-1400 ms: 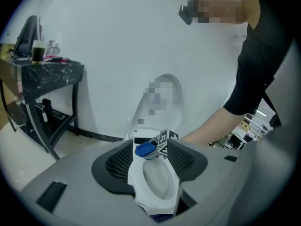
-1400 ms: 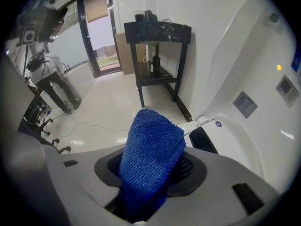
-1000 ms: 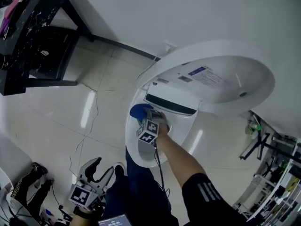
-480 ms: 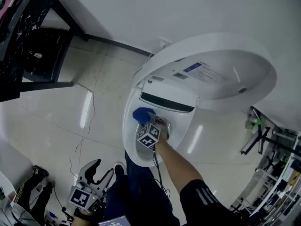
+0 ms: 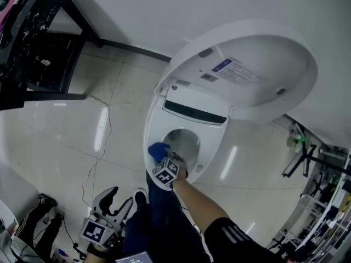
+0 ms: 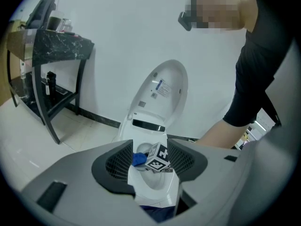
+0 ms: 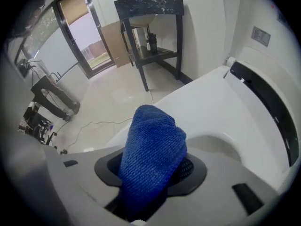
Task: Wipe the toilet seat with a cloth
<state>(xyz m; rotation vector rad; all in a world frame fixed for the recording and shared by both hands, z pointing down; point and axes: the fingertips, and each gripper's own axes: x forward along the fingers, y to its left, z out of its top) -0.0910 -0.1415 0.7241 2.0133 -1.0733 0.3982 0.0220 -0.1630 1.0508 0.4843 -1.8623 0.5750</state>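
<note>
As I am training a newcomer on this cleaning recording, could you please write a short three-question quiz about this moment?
1. True or false: the left gripper is holding the blue cloth.
2. The toilet lid is: A raised, B shut on the seat, C missing.
3. Fill in: the right gripper holds the cloth at the toilet seat's ___ end, the one nearest the person.

Key: 1 false: the left jaws stand apart and empty, while the right jaws are shut on the cloth. 2 A. 3 front.
</note>
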